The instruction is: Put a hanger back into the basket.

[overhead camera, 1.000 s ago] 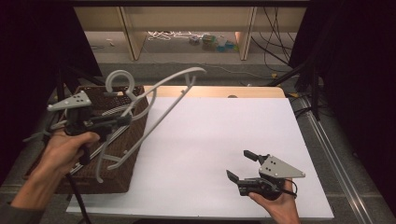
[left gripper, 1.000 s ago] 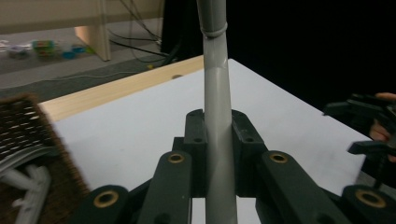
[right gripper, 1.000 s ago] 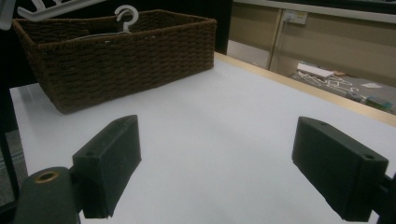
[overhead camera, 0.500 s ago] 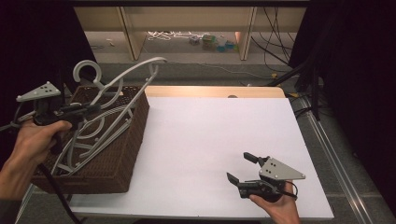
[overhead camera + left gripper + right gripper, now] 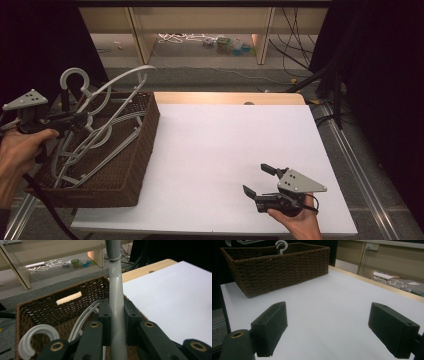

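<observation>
From the high view, the left claw [image 5: 75, 120] is clamped on a pale grey plastic hanger [image 5: 112, 95], which leans tilted over a rectangular basket [image 5: 142, 150] of dark brown woven wicker standing on the left end of the worktop [image 5: 225, 150]; the hanger's rounded hook curls up at the far left, and its long curved shoulder arcs above the basket's far rim. More hangers [image 5: 95, 142] of the same smooth, light plastic lie slanted inside the basket. The worktop is a flat matt white sheet with a strip of light wood along its far edge. Near the front right corner the right claw [image 5: 260, 180] rests low on the white surface with its black jaws parted around nothing (a grey three-cornered plate sits on top of it). In the left gripper view, the left claw [image 5: 117, 315] has its blocky black pads pressed against both sides of a smooth grey tube of the hanger [image 5: 116, 290], which rises straight up between them; below it the basket [image 5: 50, 307] shows its open mesh weave and a slot-shaped handle hole, with a thick white hook [image 5: 37, 336] and curved white bars lying inside. In the right gripper view, the right claw [image 5: 335, 332] stands wide apart over bare white worktop [image 5: 337, 297], and the basket [image 5: 279, 265] sits well off at the far left, its coarse braided wall plain, a small white hook [image 5: 280, 245] rising above its rim.
</observation>
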Available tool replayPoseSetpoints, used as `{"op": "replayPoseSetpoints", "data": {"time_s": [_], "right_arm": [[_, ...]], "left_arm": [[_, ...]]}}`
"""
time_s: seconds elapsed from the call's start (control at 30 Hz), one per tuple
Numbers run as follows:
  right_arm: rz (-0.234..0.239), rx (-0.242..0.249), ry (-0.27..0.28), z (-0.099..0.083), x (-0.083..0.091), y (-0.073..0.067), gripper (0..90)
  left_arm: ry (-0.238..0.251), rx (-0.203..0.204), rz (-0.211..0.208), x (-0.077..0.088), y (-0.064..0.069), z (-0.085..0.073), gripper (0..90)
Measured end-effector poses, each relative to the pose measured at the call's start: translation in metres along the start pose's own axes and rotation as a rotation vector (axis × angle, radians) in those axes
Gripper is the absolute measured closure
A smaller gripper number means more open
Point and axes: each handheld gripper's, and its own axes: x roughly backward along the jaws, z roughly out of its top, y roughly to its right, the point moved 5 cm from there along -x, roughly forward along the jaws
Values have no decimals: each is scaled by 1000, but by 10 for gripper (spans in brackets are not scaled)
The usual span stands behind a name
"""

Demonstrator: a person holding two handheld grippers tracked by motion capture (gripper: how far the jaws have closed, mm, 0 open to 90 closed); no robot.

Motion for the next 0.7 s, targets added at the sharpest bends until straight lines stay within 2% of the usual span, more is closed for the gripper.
{"op": "replayPoseSetpoints", "data": {"time_s": [0.07, 0.1, 0.2, 0.57, 0.7], "right_arm": [[2, 1, -2, 0, 0, 0, 164], [3, 0, -5, 0, 0, -1, 164], [4, 4, -8, 0, 0, -1, 164], [3, -1, -7, -1, -1, 0, 164], [6, 0, -7, -1, -1, -1, 164]], "left_arm": [[-13, -13, 9, 0, -4, -5, 792], [-25, -1, 11, 0, -5, -8, 792], [-37, -16, 12, -1, -10, -16, 792], [-73, -41, -4, 0, -15, -31, 792], [-73, -35, 1, 1, -18, -33, 793]]}}
